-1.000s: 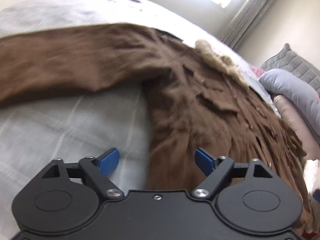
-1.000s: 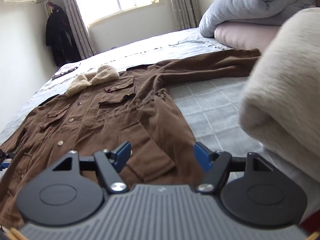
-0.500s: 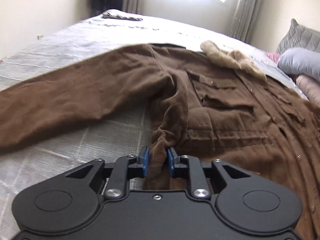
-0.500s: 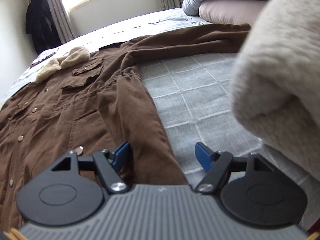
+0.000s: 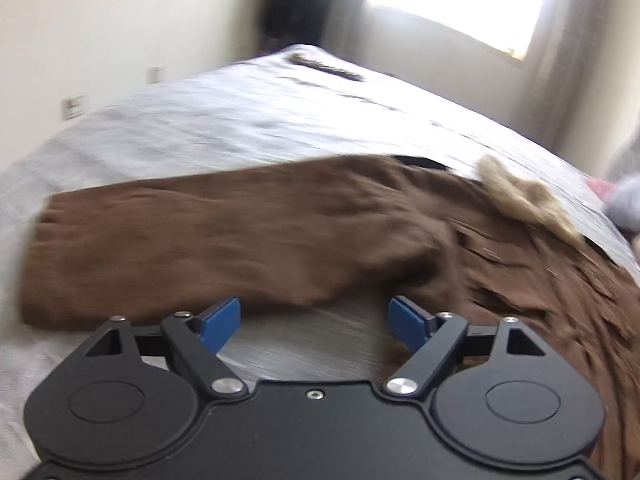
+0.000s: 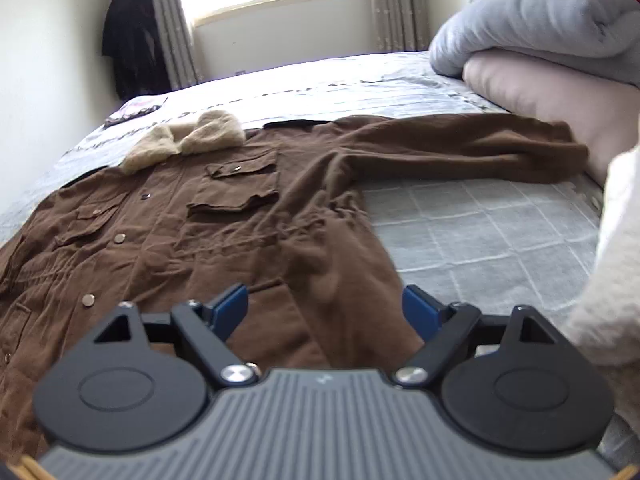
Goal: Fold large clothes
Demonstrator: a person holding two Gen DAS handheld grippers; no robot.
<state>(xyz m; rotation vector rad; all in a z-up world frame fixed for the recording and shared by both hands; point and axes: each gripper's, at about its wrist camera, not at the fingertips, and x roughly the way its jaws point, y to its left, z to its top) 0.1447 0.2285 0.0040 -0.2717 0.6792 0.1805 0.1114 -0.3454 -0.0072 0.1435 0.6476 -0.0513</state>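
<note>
A large brown coat (image 6: 248, 224) with a cream fleece collar (image 6: 188, 142) lies spread front-up on the bed, both sleeves stretched out sideways. In the left wrist view its left sleeve (image 5: 224, 240) lies across the sheet, blurred by motion. My left gripper (image 5: 315, 318) is open and empty just in front of that sleeve, over bare sheet near the armpit. My right gripper (image 6: 325, 308) is open and empty above the coat's right side panel near the hem. The right sleeve (image 6: 472, 152) reaches toward the pillows.
The bed (image 6: 480, 232) has a grey checked sheet. A folded grey duvet (image 6: 540, 28) and pink pillow (image 6: 536, 92) sit at the right. A cream fluffy blanket (image 6: 612, 264) bulges close at the right. Dark clothes (image 6: 128, 36) hang by the window.
My left gripper was shut on the coat's side edge half a second ago; now it has let go, opened and swung left toward the sleeve. My right gripper stayed open and pulled back higher.
</note>
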